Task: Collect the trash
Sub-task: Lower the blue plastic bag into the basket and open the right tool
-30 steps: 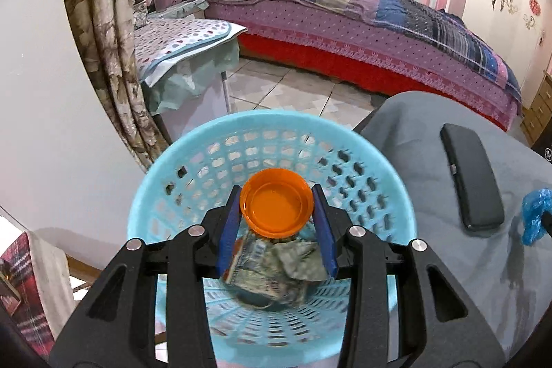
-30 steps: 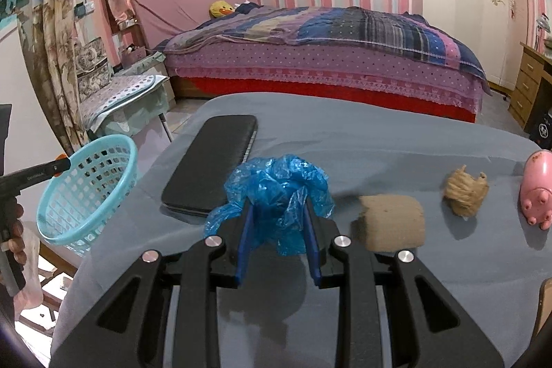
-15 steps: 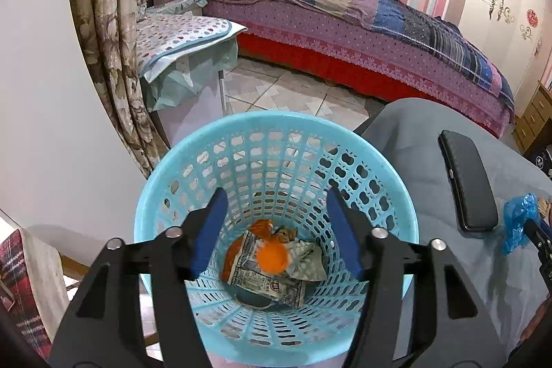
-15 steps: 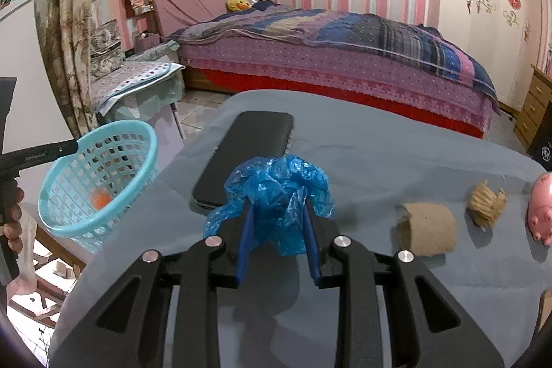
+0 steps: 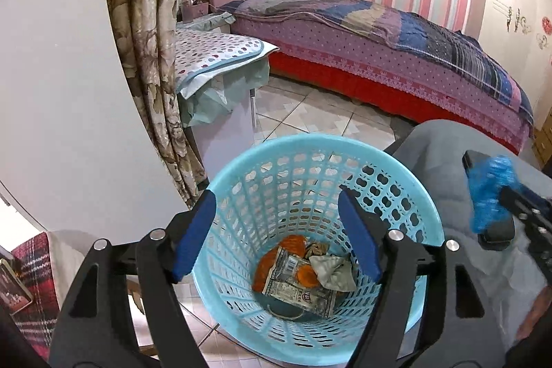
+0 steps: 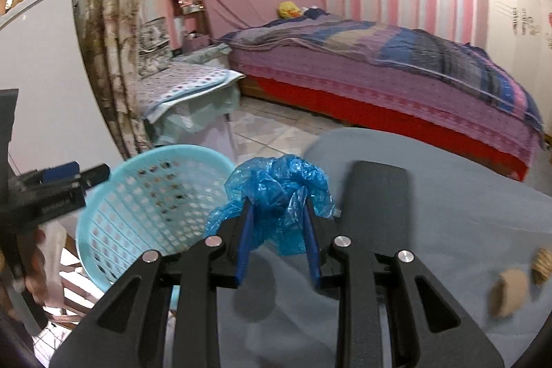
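A light blue mesh basket (image 5: 407, 195) stands beside the grey table; it also shows in the right wrist view (image 6: 114, 195). Inside lie an orange lid (image 5: 303, 275), a printed wrapper (image 5: 296, 288) and crumpled paper. My left gripper (image 5: 276, 237) is open and empty, right above the basket's mouth. My right gripper (image 6: 277, 216) is shut on a crumpled blue plastic bag (image 6: 276, 185), held above the table's left edge, close to the basket. The bag also shows at the right of the left wrist view (image 5: 486, 192).
A black flat case (image 6: 376, 195) lies on the grey table (image 6: 465, 212). A tan roll (image 6: 510, 292) and a twine ball (image 6: 541, 261) lie at the right. A bed (image 5: 379, 50), a covered stand (image 5: 214, 64) and a curtain (image 5: 145, 40) are beyond.
The left gripper opened and the orange lid dropped into the basket. The right gripper carried the blue bag left across the table towards the basket.
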The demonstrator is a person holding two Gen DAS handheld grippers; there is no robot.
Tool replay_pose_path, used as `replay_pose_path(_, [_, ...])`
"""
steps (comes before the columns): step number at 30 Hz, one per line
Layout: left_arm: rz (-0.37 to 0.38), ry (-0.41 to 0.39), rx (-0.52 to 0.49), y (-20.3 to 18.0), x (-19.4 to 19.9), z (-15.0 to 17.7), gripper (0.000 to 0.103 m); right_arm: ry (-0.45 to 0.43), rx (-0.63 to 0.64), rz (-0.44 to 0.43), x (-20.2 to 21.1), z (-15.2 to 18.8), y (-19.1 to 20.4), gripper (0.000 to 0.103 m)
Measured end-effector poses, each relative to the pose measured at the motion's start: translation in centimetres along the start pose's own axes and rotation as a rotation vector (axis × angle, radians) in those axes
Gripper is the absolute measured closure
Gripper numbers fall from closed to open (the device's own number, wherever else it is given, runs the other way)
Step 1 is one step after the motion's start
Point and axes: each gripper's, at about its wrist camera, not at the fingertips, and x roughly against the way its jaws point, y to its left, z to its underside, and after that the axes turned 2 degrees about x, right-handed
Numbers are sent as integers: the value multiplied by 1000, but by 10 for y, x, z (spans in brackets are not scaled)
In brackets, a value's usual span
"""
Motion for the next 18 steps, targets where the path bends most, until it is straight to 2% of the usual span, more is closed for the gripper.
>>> replay_pose_path(7, [1,10,22,3,-5,-1,31,45,36,-100,-38,-13,42,73])
replay_pose_path(8, [4,11,31,3,-5,-2,31,50,49,-97,-42,-12,47,61])
replay_pose_path(9, [8,11,38,4,-4,-2,31,49,52,-96,-43,-11,50,44])
replay_pose_path(10, [8,11,38,3,-4,-2,31,44,50,-102,-45,-10,52,38])
replay_pose_path(15, [3,4,26,-2,-3,-2,29,41,36,-79,-43,-4,44,26])
replay_pose_path(18, [-1,3,20,-7,-3,-2,29,15,14,-57,-26,-1,24,21])
